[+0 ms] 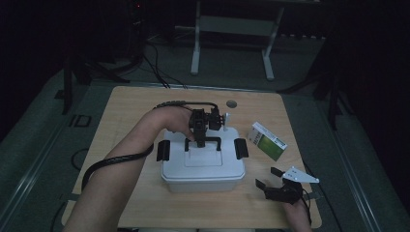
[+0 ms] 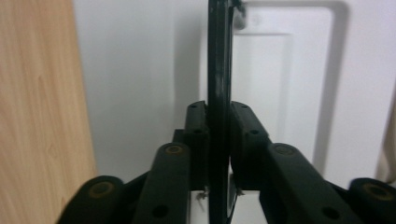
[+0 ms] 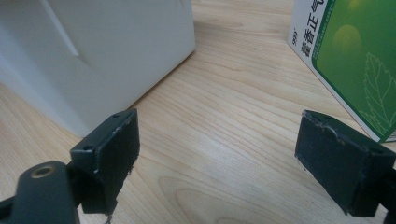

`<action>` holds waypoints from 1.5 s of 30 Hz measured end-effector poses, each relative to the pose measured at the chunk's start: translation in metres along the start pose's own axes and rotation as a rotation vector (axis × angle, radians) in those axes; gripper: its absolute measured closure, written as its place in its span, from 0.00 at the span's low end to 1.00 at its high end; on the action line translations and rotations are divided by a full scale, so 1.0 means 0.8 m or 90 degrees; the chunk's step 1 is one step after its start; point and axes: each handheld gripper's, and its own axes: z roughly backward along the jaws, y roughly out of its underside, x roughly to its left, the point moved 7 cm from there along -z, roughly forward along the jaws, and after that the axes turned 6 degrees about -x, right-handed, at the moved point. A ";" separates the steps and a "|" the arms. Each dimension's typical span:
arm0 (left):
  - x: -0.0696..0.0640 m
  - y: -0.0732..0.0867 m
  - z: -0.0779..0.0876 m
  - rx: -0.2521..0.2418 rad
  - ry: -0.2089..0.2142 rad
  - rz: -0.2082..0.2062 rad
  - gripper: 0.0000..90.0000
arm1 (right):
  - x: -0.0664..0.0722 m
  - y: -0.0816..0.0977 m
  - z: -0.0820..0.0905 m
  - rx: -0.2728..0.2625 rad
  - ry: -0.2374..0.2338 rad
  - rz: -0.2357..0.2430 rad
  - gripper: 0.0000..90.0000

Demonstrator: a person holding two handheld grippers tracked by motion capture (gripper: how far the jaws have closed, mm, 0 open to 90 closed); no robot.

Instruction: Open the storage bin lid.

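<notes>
Right hand-held gripper [image 1: 270, 182], jaws apart and empty, idles near the counter's [image 1: 135, 106] front right corner; left hand-held gripper [image 1: 203, 137] clamps the box's [image 1: 203, 171] black handle [image 2: 218, 93], presumably for lifting.

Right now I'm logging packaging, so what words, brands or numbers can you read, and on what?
"999": white side strip of the green and white box, right gripper view.
"藿香正": same strip, cut off at the frame edge.
High view: the box's print is too small to read.

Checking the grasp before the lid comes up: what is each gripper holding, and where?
The left gripper is shut on the lid's black handle, at its top bar. The right gripper holds nothing.
</notes>
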 end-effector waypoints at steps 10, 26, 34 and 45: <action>-0.010 -0.002 0.002 0.003 0.019 0.013 0.93 | 0.001 0.001 -0.001 0.005 -0.002 0.001 0.15; -0.019 -0.002 0.022 -0.006 0.023 0.003 0.93 | 0.001 0.002 -0.002 0.008 -0.002 0.006 0.15; -0.024 0.002 0.044 -0.021 0.018 0.005 0.93 | 0.001 0.001 -0.001 0.007 0.000 0.002 0.15; -0.025 0.032 0.069 -0.039 0.009 0.035 0.93 | 0.000 0.002 -0.002 0.009 0.001 0.001 0.15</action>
